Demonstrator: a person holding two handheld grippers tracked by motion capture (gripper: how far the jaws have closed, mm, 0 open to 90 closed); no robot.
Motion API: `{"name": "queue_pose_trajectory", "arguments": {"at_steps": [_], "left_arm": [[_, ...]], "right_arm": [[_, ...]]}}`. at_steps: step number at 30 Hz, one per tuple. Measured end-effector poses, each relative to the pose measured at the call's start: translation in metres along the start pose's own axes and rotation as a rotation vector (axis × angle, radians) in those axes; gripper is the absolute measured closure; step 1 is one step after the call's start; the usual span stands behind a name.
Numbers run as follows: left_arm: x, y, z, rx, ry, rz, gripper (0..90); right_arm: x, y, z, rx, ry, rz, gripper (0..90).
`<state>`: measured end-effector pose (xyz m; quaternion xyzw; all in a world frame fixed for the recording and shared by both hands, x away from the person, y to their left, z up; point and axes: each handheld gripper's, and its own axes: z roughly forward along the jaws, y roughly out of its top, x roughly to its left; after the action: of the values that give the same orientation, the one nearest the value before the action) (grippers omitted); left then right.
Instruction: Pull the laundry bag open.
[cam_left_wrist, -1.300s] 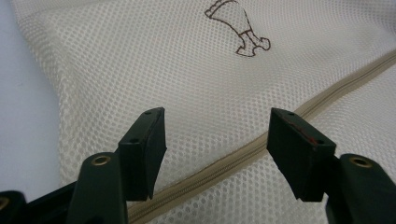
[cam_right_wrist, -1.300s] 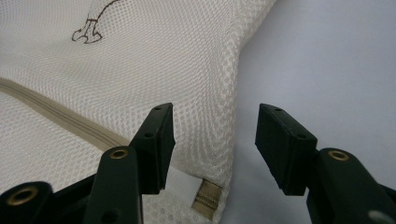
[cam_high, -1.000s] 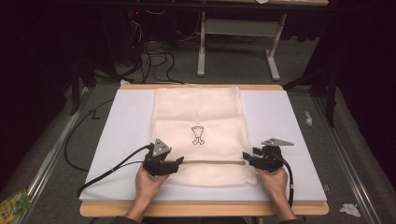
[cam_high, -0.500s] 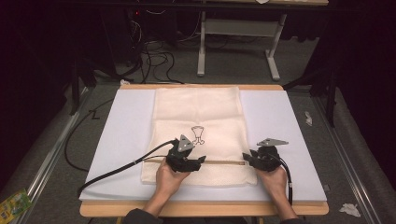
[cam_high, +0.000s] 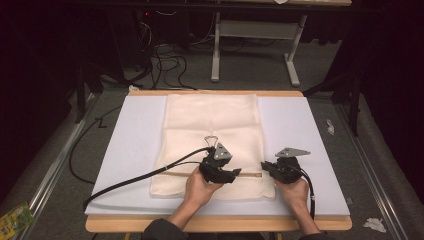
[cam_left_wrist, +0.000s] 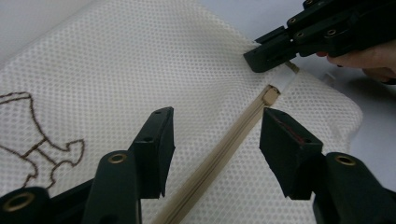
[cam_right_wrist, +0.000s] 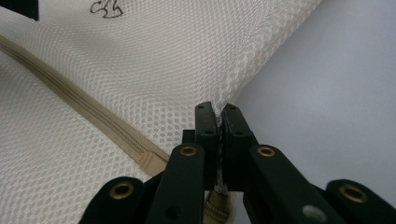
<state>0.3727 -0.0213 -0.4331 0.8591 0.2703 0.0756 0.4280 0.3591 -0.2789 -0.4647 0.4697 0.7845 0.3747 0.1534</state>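
Observation:
A cream mesh bag (cam_high: 210, 120) lies flat on the white board, its tan zipper (cam_high: 250, 174) running across its near end. My left gripper (cam_high: 235, 173) hovers over the zipper (cam_left_wrist: 219, 156), which passes between the jaws untouched; they are open and have just been closing a little. A small tan zipper end (cam_left_wrist: 270, 95) sits just ahead. My right gripper (cam_high: 265, 166) is shut on the bag's right edge (cam_right_wrist: 224, 95) beside the zipper end (cam_right_wrist: 152, 162), having just closed there. In the left gripper view, the right gripper (cam_left_wrist: 280, 46) pinches the white tab there.
The white board (cam_high: 135, 130) rests on a wooden table (cam_high: 215, 223). A brown embroidered mark (cam_high: 212, 141) sits mid-bag. The left gripper's cable (cam_high: 140, 180) trails left across the board. Cables and a metal stand (cam_high: 250, 35) are on the floor beyond, and a green packet (cam_high: 15, 220) lies lower left.
My left gripper has slid right along the zipper, from the bag's left edge to near the right gripper. The right gripper has stayed at the bag's right edge.

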Motion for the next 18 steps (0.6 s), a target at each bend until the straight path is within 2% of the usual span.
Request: {"name": "queue_pose_trajectory", "arguments": {"at_steps": [7, 11, 18], "left_arm": [[-0.009, 0.003, 0.014, -0.005, -0.063, -0.003, 51.7], [-0.013, 0.002, 0.022, 0.015, -0.074, 0.008, 52.5], [-0.015, -0.001, 0.031, 0.018, -0.097, -0.013, 54.7]], "right_arm": [[0.001, 0.005, -0.007, -0.024, 0.011, -0.010, 88.2], [0.002, 0.006, -0.008, -0.027, 0.014, -0.014, 88.2], [0.001, 0.006, -0.008, -0.032, 0.023, -0.008, 88.3]]}}
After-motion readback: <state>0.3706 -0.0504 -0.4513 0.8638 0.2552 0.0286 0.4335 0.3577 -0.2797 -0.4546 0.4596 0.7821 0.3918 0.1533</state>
